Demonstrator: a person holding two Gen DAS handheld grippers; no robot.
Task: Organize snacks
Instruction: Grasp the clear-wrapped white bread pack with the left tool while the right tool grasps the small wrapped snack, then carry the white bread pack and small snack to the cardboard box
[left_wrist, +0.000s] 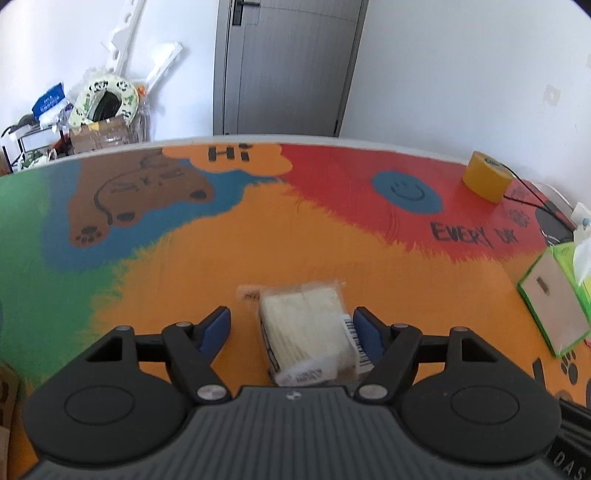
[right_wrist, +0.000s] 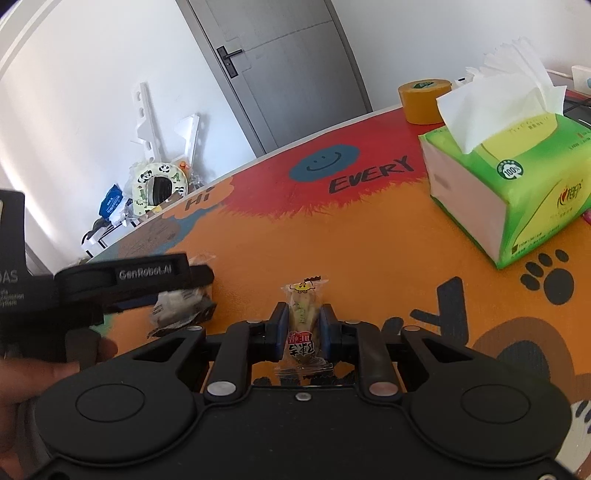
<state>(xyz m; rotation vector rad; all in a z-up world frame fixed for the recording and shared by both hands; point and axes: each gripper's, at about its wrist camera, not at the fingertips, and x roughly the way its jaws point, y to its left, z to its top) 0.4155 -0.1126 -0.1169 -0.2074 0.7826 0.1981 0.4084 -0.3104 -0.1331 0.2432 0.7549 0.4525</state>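
A clear-wrapped pack of pale crackers (left_wrist: 306, 328) lies on the orange part of the painted table (left_wrist: 184, 258). My left gripper (left_wrist: 291, 317) stands open around it; the left pad is clear of the wrap and the right pad sits right at its barcode label. A small wrapped snack (right_wrist: 302, 321) with a yellow cartoon top and a red label stands between the blue pads of my right gripper (right_wrist: 303, 312), which is shut on it. In the right wrist view the left gripper (right_wrist: 199, 293) shows at the left over the cracker pack (right_wrist: 173, 308), held by a hand (right_wrist: 37, 369).
A green tissue box (right_wrist: 509, 192) stands to the right, also in the left wrist view as the tissue box (left_wrist: 554, 299). A yellow tape roll (left_wrist: 485, 175) sits near the far table edge with a black cable beside it. Beyond the table are floor clutter and a grey door.
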